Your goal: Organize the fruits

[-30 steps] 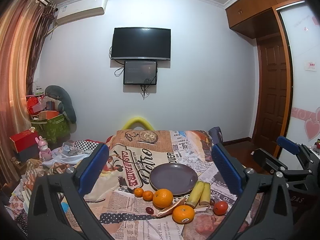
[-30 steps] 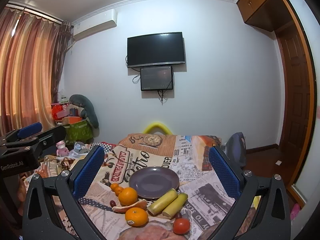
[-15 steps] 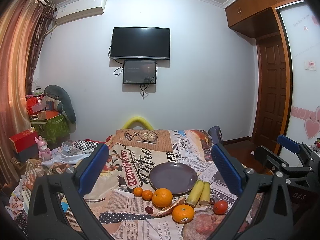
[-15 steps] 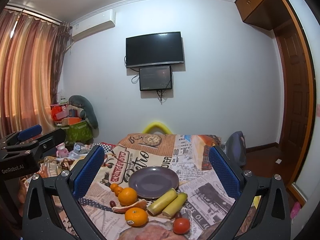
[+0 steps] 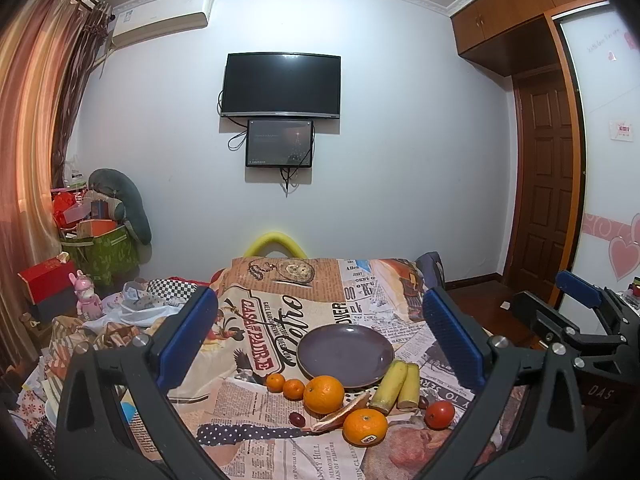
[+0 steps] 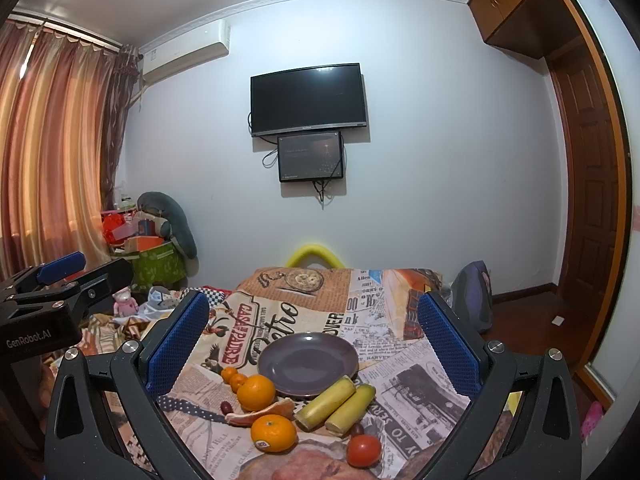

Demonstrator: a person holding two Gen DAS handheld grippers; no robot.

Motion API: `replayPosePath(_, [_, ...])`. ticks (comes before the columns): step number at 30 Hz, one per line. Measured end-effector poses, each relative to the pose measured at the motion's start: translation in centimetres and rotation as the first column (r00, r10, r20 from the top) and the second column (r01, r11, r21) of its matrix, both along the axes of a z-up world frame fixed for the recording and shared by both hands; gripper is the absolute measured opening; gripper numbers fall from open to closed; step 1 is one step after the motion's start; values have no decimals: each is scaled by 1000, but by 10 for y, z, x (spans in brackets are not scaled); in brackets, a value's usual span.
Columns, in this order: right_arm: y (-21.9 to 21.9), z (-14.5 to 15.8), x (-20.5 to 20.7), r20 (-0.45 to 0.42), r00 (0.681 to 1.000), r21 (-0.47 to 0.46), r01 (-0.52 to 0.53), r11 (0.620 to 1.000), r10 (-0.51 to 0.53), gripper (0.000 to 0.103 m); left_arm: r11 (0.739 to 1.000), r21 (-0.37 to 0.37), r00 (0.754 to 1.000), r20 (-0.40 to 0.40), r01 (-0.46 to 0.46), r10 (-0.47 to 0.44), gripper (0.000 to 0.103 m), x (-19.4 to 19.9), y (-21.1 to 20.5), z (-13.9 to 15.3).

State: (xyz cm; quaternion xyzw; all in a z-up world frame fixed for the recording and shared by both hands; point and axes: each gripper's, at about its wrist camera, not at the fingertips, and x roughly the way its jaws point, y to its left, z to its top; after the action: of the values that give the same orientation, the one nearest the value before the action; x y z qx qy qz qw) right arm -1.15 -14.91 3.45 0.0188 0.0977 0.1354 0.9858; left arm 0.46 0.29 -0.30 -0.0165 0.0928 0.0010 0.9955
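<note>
Reading "GenRobot.AI", the left tool faces a "Retro"-printed tablecloth.

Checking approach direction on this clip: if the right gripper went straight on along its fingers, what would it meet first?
Probably nothing on the table. The right gripper, open, points level above the purple plate and fruit; its line seems to pass over them toward the far wall below the small screen. Depth is unclear.
</note>
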Motion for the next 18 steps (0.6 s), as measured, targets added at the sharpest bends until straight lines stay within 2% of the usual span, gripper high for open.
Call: replayPosePath(18, [-2, -1, -1, -1, 1000, 6, -6, 1000, 6, 103, 1000, 0, 1000, -2, 1, -1, 103, 0, -1, 0])
